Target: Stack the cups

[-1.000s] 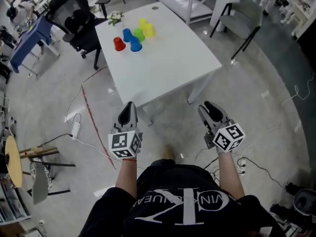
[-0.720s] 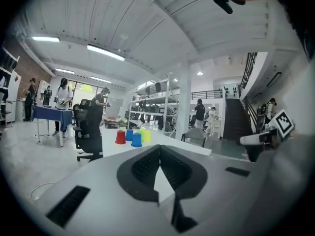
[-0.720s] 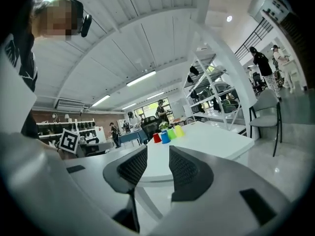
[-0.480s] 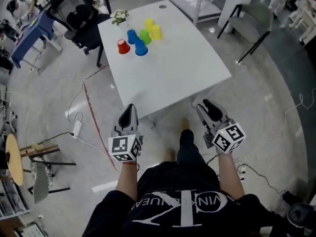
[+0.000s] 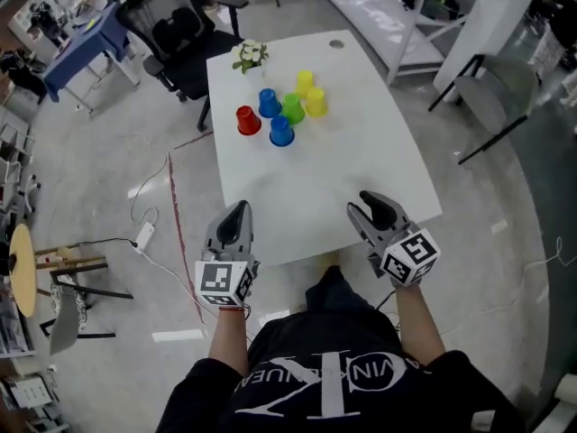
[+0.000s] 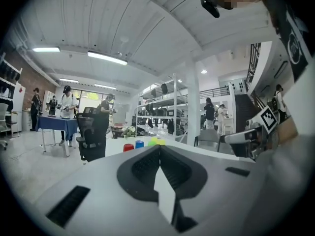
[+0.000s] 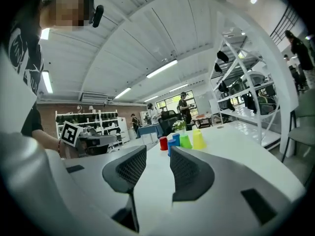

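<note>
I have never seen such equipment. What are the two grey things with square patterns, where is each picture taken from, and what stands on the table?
A person holds a gripping tool in each hand: the left tool and the right tool; the patterned cubes belong to them. One picture looks down from a camera on the person's head. The other two come from cameras riding on each tool, looking along its jaws. At the far end of the white table stand a red cup, two blue cups, a green cup and two yellow cups, near some flowers. Nothing is held: the left tool's jaws are together, the right tool's are opening, nothing between them.
</note>
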The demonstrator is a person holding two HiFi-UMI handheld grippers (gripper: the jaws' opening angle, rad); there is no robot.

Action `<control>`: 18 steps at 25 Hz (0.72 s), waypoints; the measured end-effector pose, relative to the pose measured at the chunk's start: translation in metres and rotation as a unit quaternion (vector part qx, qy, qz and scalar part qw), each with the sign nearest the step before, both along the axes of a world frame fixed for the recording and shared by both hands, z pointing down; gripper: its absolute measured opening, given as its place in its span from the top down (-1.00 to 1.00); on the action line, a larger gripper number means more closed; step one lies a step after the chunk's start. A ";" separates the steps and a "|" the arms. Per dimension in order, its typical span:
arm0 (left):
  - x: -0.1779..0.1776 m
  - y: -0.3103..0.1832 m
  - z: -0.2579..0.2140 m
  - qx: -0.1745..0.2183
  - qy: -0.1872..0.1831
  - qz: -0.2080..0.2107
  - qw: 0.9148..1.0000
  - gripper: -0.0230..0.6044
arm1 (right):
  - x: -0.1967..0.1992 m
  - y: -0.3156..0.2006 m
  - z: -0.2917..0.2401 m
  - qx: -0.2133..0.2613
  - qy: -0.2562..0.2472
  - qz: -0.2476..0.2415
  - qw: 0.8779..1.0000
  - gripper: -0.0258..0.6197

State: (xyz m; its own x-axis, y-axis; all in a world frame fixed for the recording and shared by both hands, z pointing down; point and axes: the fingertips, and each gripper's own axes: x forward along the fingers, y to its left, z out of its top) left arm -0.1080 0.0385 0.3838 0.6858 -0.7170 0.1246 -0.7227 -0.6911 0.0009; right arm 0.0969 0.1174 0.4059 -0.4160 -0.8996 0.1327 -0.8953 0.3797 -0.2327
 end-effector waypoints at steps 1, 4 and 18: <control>0.002 -0.009 -0.001 -0.001 0.002 -0.010 1.000 0.91 | 0.002 -0.014 0.001 -0.002 0.001 -0.012 1.000 0.42; 0.008 -0.031 0.000 -0.007 0.003 -0.034 0.999 0.91 | 0.003 -0.055 0.003 -0.010 0.006 -0.044 0.999 0.42; 0.012 -0.096 0.021 -0.037 0.011 -0.140 0.989 0.91 | -0.013 -0.163 0.020 -0.038 0.044 -0.175 0.983 0.32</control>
